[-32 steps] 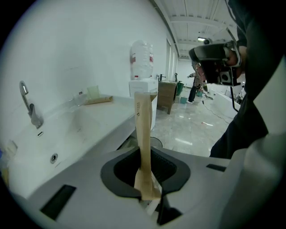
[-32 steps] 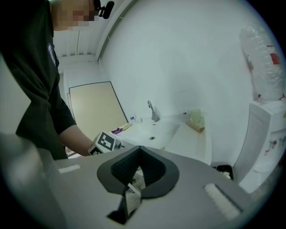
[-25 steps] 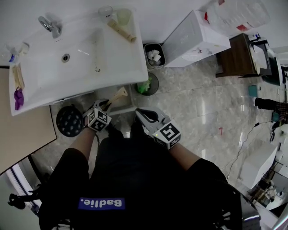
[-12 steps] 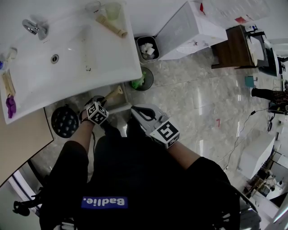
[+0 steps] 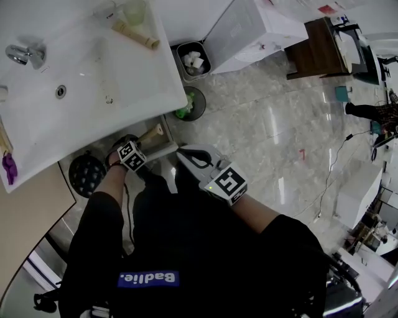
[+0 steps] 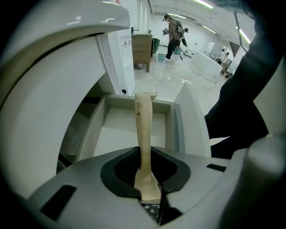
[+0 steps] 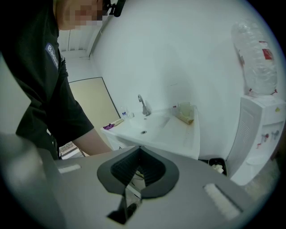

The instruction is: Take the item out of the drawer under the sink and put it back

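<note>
Currently, a white drawer (image 6: 173,129) is seen pulled open under the sink (image 5: 81,74), and a wooden utensil (image 6: 144,129) is held over its inside. Two bins are set on the floor beside the sink: a square bin (image 5: 176,48) filled with white paper wads (image 5: 191,61), and a round bin (image 5: 203,102) in which something green (image 5: 183,112) is lodged. One cup (image 5: 134,11) and one wooden stick (image 5: 134,36) are counted on the sink's rim. The utensil's wider end is clamped by the left gripper (image 6: 147,199), its handle pointed away along the jaws. The right gripper (image 7: 129,197) is kept closed on nothing, apart from the utensil.
</note>
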Tool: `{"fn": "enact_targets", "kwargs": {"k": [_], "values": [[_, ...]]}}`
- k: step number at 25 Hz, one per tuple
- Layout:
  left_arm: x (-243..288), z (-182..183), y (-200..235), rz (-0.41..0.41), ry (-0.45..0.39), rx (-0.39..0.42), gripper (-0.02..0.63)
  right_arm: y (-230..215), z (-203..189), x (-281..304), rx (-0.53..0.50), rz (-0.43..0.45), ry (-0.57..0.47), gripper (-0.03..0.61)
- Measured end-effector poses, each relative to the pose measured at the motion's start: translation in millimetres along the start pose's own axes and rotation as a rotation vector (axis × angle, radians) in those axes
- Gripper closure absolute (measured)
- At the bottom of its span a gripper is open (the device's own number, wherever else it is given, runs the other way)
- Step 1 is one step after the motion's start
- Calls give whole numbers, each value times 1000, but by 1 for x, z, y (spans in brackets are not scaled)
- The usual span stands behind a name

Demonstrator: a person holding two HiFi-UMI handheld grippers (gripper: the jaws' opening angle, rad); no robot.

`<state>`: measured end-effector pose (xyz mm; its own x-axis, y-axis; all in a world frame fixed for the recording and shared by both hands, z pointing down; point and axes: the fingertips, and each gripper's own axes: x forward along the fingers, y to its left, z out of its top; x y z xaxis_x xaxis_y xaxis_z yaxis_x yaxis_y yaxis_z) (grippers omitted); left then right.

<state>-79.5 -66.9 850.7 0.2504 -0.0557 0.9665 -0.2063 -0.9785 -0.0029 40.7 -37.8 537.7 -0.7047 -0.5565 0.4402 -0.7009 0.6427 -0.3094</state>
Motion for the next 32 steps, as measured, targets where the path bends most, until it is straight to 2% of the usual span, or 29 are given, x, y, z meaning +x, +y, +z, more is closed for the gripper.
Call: {"fn": "enact_targets", "kwargs": {"k": [7,13,25,32], "values": [[31,-1,1,-54,66,30,550,-8,-19,-2,9,-15,37,577],[49,-4,2,-58,90,59,551,-11,-29,-5,17,-23,56,577],[72,-12,9,-36,81,68,549,-12,-41,-8,8,-17,94,577],[61,-9,4,-37,64,27,543,-7,-35,-17,-14,-17,96,577]]}}
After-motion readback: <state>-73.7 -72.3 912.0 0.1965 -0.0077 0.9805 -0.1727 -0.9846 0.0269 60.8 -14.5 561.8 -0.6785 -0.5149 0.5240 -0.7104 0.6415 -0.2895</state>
